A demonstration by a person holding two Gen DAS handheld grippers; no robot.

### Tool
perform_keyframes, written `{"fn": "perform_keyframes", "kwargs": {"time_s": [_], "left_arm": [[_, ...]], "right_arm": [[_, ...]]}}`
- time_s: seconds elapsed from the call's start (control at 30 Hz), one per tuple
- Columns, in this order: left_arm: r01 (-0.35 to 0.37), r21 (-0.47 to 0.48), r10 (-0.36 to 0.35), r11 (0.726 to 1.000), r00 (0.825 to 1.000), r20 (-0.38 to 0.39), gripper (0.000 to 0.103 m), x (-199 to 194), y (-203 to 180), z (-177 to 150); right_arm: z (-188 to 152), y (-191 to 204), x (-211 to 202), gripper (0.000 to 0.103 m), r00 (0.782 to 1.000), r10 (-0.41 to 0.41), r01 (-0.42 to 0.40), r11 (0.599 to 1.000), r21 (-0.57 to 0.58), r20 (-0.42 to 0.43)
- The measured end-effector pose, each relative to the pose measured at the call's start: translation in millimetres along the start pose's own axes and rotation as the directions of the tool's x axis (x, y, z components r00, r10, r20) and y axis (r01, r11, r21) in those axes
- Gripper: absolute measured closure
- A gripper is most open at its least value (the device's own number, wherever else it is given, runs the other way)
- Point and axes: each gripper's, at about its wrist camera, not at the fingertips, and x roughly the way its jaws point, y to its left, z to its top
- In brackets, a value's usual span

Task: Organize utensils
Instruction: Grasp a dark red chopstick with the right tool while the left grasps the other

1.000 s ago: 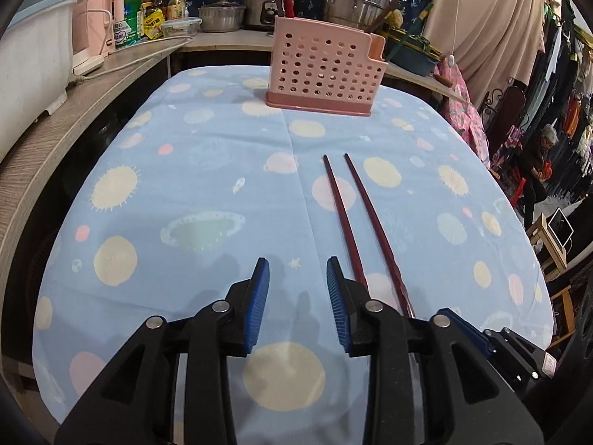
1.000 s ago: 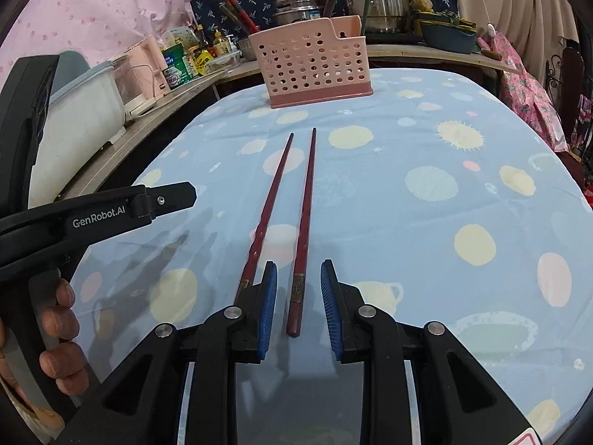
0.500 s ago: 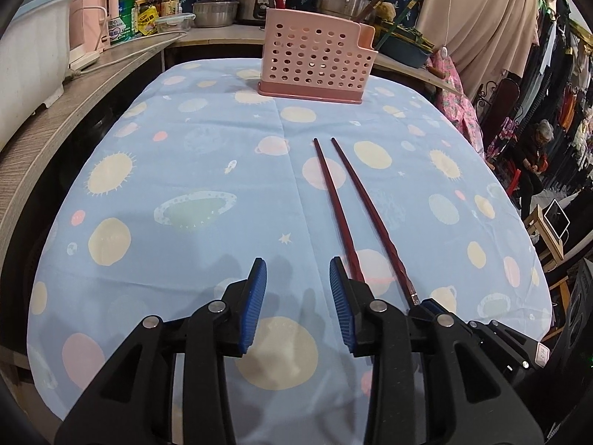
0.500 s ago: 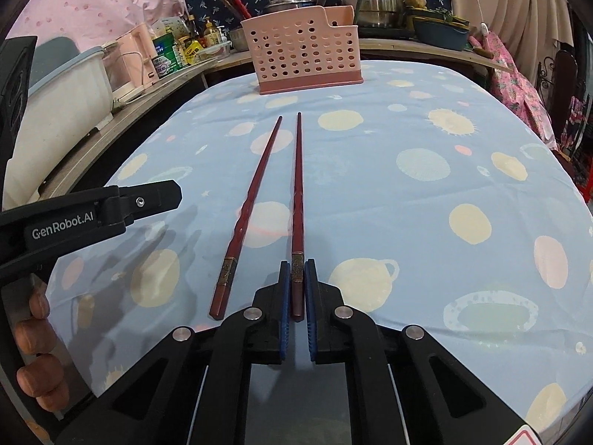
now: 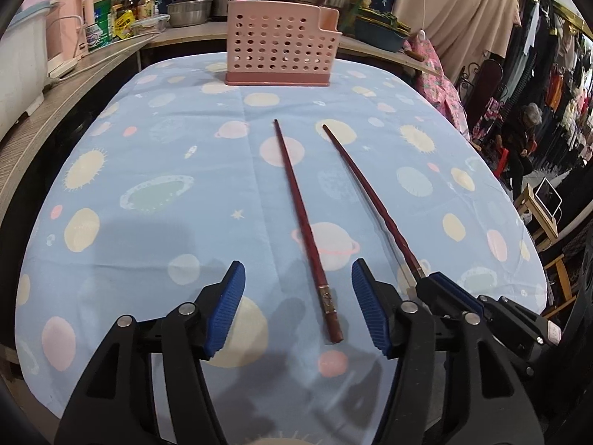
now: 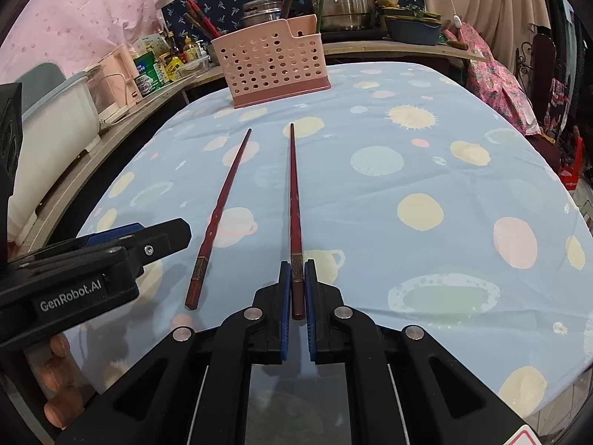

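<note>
Two dark red chopsticks lie on the blue planet-print tablecloth. My right gripper (image 6: 297, 278) is shut on the thick end of the right chopstick (image 6: 294, 200), which also shows in the left wrist view (image 5: 370, 200). The left chopstick (image 5: 305, 230) lies flat, with its thick end between the fingers of my open left gripper (image 5: 298, 289); it also shows in the right wrist view (image 6: 220, 215). A pink perforated utensil holder (image 5: 278, 53) stands at the table's far edge, also seen in the right wrist view (image 6: 272, 70).
A wooden counter (image 5: 55, 89) runs along the left with a white appliance, bottles and jars. Steel pots (image 6: 341, 0) and more utensils stand behind the holder. The table edge (image 5: 519, 222) drops off at right toward hanging clothes.
My right gripper closed on the right chopstick and shifted it apart from the other. My left gripper opened wider and moved right, so the left chopstick's end now lies between its fingers.
</note>
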Motion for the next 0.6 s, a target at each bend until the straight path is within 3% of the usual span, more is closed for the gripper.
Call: {"fn": "perform_keyframes", "kwargs": {"time_s": [0.33,0.6], "left_arm": [[-0.022,0.022,0.023,1.0,0.999,-0.039,0.047,16,-12,-10],[-0.009,0.009,0.009,1.0,0.999,-0.048,0.08,17,-5,-15]], "right_arm": [[-2,-6,-5,0.096,1.0,0.003,-0.003,1.0,0.017,0.003],[-5,-6,-5,0.096,1.0,0.017,-0.017,1.0,0.019,-0.001]]}}
